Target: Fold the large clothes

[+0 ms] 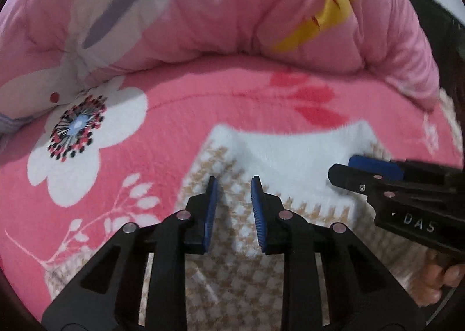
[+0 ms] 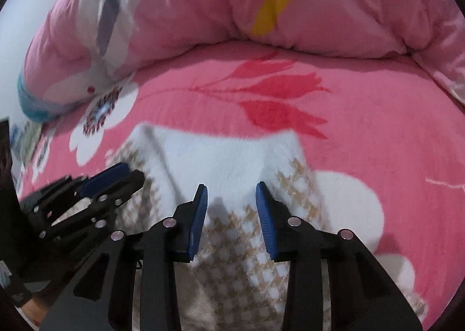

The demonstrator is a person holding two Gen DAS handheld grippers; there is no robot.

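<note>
A fluffy white garment (image 1: 293,153) with a tan houndstooth pattern lies folded on the pink floral blanket (image 1: 162,133). Its plain white band faces the far side, its patterned part the near side. Its surface shows soft creases.

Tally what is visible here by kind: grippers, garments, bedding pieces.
Grippers: 2, left gripper and right gripper
Garments: 1, white and tan houndstooth garment
Bedding pieces: 2, pink floral sheet and pink quilt
Total: 5
</note>
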